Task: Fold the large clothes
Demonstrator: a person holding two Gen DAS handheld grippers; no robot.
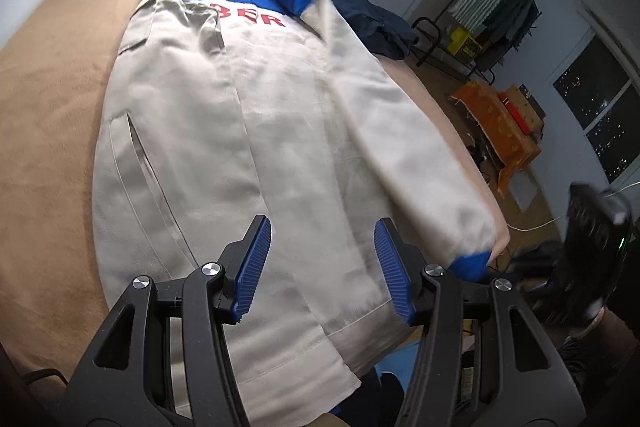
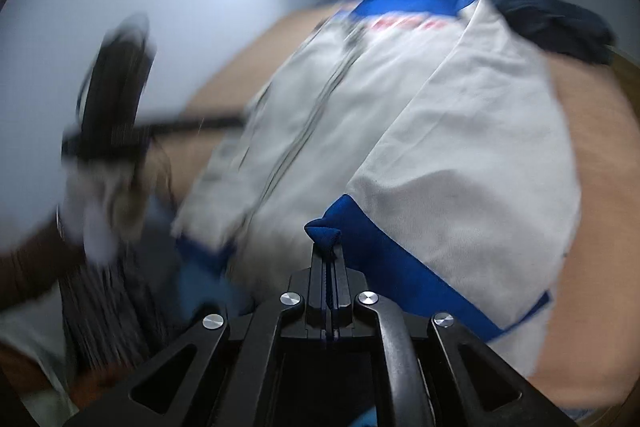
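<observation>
So the jacket [image 1: 240, 131] is lying flat on the tan bed cover [image 1: 48, 115], collar and blue yoke at the far end, hem right at the near edge where the person stands. Its long axis runs straight away from both grippers.

Going left to right: the left gripper [image 1: 322, 267] hovers just above the hem, pads roughly half apart with nothing between them, pointing down at the middle of the body panel. The left sleeve already looks tucked in across the chest.

Next over, the right sleeve [image 1: 400, 155] runs diagonally from the shoulder down to the near right corner. Its blue cuff [image 2: 324, 233] is pinched in the right gripper [image 2: 328, 259], jaws fully closed on the fabric.

So the right hand is the one that matters here. The jacket body sits to its left, which probably means the cuff gets carried inward across the front. The left gripper is closer to the hem and looks free to pin things down.
</observation>
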